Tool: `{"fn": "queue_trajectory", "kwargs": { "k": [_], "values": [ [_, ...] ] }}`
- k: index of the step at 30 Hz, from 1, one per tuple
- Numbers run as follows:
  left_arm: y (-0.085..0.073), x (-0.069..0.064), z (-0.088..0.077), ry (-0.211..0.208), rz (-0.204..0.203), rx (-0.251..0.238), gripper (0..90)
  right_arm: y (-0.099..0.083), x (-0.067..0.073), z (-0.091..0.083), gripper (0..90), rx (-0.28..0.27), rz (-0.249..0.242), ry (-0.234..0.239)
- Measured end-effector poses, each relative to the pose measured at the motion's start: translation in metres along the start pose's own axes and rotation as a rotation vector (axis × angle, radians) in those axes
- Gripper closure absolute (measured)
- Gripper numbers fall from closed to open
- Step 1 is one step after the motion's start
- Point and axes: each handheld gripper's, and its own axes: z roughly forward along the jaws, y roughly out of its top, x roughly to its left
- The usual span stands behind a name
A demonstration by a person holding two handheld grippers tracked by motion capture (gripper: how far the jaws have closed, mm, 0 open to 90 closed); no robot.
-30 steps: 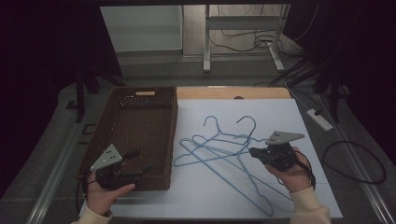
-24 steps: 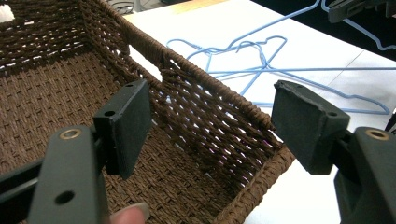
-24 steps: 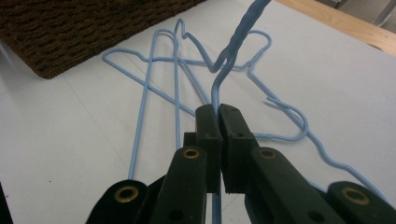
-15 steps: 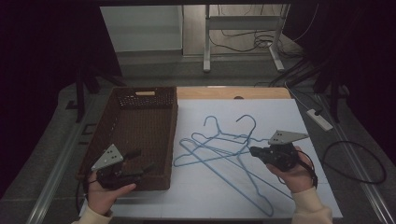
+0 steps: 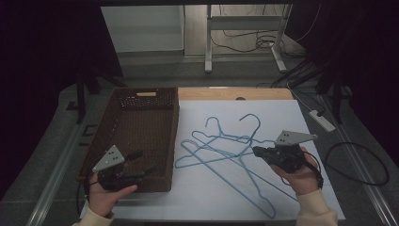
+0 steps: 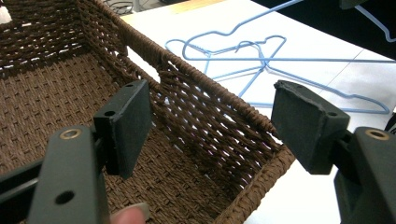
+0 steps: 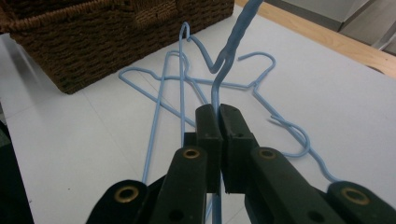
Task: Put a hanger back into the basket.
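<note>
Several light-blue wire hangers (image 5: 221, 146) lie tangled on the white sheet (image 5: 207, 197) in the middle of the table. My right gripper (image 5: 256, 150) is at their right side, shut on the wire of one blue hanger (image 7: 215, 88). In the right gripper view the jaws (image 7: 219, 114) pinch that wire, which rises off the sheet toward its hook, while the other hangers (image 7: 161, 88) lie flat beyond. My left gripper (image 5: 143, 161) stands open over the near right corner of the brown wicker basket (image 5: 175, 136). Between its jaws (image 6: 210, 116) there is only the basket wall (image 6: 210, 88).
The basket looks empty inside and takes up the table's left side. A bare wooden strip (image 5: 226, 93) runs along the table's far edge. On the floor to the right lie a power strip (image 5: 322, 120) and looped cables (image 5: 357, 165).
</note>
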Motion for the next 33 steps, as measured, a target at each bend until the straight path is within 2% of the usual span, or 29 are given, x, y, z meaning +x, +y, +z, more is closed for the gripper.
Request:
{"fn": "queue_trajectory", "kwargs": {
  "k": [11, 17, 22, 33],
  "values": [
    [0.004, -0.004, 0.002, -0.007, 0.010, 0.003, 28.5, 0.005, 0.003, -0.007, 87.9, -0.036, -0.009, 0.021],
    [0.018, -0.012, 0.007, -0.022, 0.035, -0.005, 28.5, 0.009, 0.005, -0.014, 87.9, -0.053, -0.023, 0.031],
    [0.029, -0.019, 0.014, -0.041, 0.060, 0.002, 28.4, 0.009, 0.003, -0.020, 87.9, -0.069, -0.016, 0.046],
    [0.049, -0.026, 0.037, -0.078, 0.093, 0.030, 28.3, 0.009, 0.003, -0.020, 87.8, -0.073, -0.015, 0.057]
  ]
}}
